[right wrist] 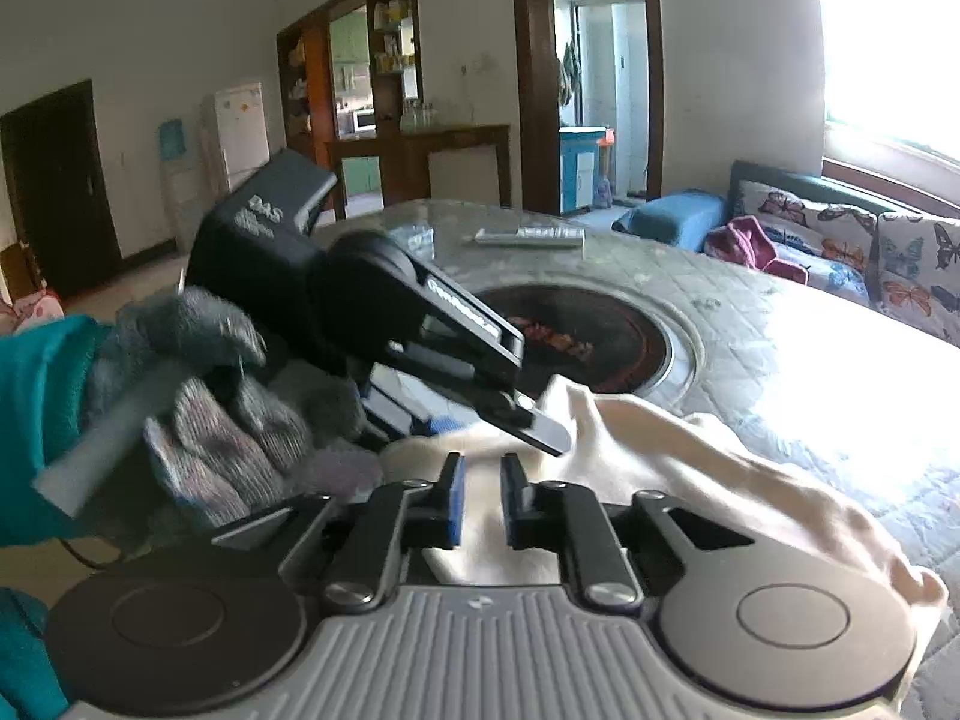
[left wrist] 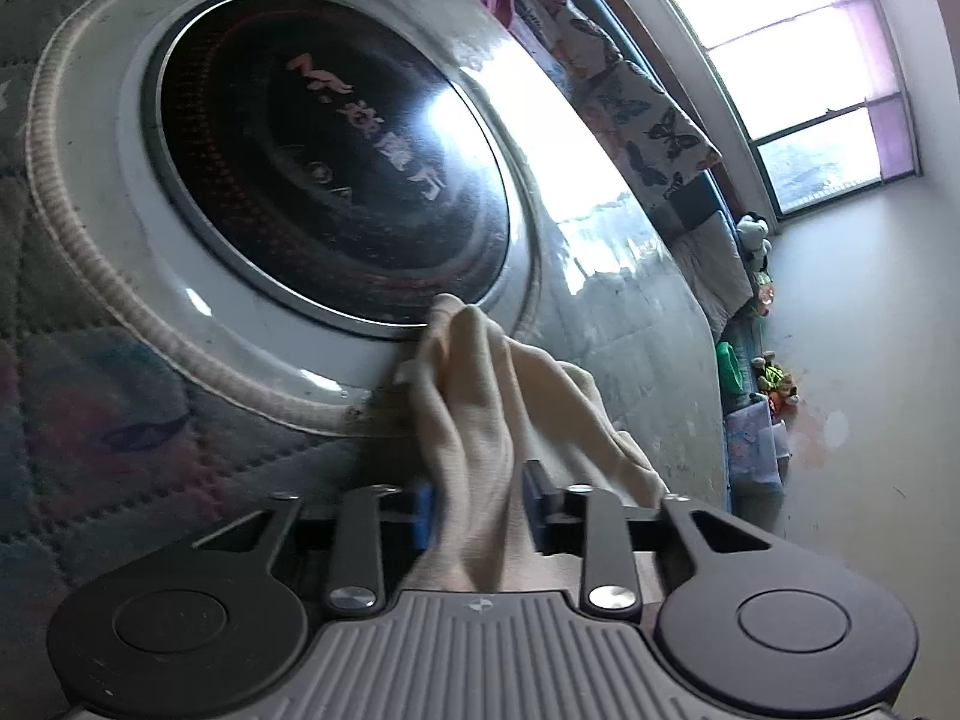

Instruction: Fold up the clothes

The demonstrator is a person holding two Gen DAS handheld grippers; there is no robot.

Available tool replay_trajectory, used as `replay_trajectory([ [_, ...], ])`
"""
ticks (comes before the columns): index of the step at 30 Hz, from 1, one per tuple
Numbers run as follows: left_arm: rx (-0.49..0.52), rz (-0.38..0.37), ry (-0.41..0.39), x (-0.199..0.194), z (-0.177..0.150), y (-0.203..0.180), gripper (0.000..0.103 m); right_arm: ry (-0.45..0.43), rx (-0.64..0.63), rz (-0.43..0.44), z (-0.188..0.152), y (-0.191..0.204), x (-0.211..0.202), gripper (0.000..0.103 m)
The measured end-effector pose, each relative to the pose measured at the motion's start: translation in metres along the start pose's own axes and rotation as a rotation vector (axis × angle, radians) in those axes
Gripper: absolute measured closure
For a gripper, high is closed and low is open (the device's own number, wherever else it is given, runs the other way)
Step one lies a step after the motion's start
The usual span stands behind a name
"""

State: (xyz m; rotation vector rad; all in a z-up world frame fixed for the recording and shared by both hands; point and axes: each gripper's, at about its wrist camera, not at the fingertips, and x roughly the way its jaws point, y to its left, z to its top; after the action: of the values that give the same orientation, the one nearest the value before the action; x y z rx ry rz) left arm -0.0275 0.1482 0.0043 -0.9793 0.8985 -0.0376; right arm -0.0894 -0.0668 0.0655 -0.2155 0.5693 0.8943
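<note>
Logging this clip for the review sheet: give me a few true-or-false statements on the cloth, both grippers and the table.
1. The left gripper has cream fabric between its fingers. True.
2. The cream cloth is neatly folded flat. False: it is bunched and wrinkled.
3. The round dark glass panel is set into the quilted table cover. True.
4. The right gripper grips a red towel. False: cream cloth lies between its fingers.
</note>
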Motion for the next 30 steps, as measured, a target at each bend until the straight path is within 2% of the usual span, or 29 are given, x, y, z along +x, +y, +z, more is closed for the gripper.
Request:
replay_trajectory([
  [2,-0.014,0.003,0.004,-0.001,0.000,0.002,0.084,0.007,-0.017,-0.004,-0.003,0.003,0.004,0.048],
  [3,-0.021,0.004,0.006,-0.002,0.001,0.002,0.084,0.008,-0.040,-0.007,-0.004,0.007,0.006,0.045],
  [8,-0.042,0.007,0.015,-0.008,0.003,0.006,0.085,0.027,-0.184,-0.056,-0.013,0.034,0.021,0.045],
  [9,-0.044,0.006,0.017,-0.009,0.003,0.005,0.085,0.031,-0.201,-0.070,-0.014,0.038,0.026,0.046],
  [11,-0.047,0.000,0.021,-0.009,0.004,0.002,0.085,0.033,-0.221,-0.085,-0.015,0.042,0.033,0.055],
  [12,-0.047,-0.002,0.022,-0.010,0.004,0.003,0.084,0.028,-0.214,-0.082,-0.014,0.042,0.035,0.063],
  [13,-0.047,-0.003,0.023,-0.011,0.005,0.004,0.083,0.024,-0.208,-0.079,-0.014,0.042,0.036,0.078],
  [14,-0.047,-0.005,0.024,-0.012,0.005,0.005,0.081,0.020,-0.202,-0.076,-0.013,0.042,0.038,0.085],
  [19,-0.074,-0.038,0.029,-0.012,0.007,0.016,0.060,-0.032,-0.037,-0.029,-0.005,0.018,0.020,0.092],
  [23,-0.097,-0.083,0.055,-0.006,0.005,0.018,0.054,-0.057,0.036,-0.002,-0.002,0.000,0.009,0.093],
  [27,-0.101,-0.088,0.070,0.001,0.003,0.018,0.058,-0.053,0.040,0.013,-0.005,-0.003,0.007,0.093],
  [28,-0.096,-0.088,0.070,0.002,0.003,0.018,0.072,-0.047,0.037,0.016,-0.006,-0.002,0.008,0.093],
  [30,-0.086,-0.086,0.069,0.003,0.002,0.018,0.080,-0.037,0.032,0.023,-0.008,-0.002,0.009,0.093],
])
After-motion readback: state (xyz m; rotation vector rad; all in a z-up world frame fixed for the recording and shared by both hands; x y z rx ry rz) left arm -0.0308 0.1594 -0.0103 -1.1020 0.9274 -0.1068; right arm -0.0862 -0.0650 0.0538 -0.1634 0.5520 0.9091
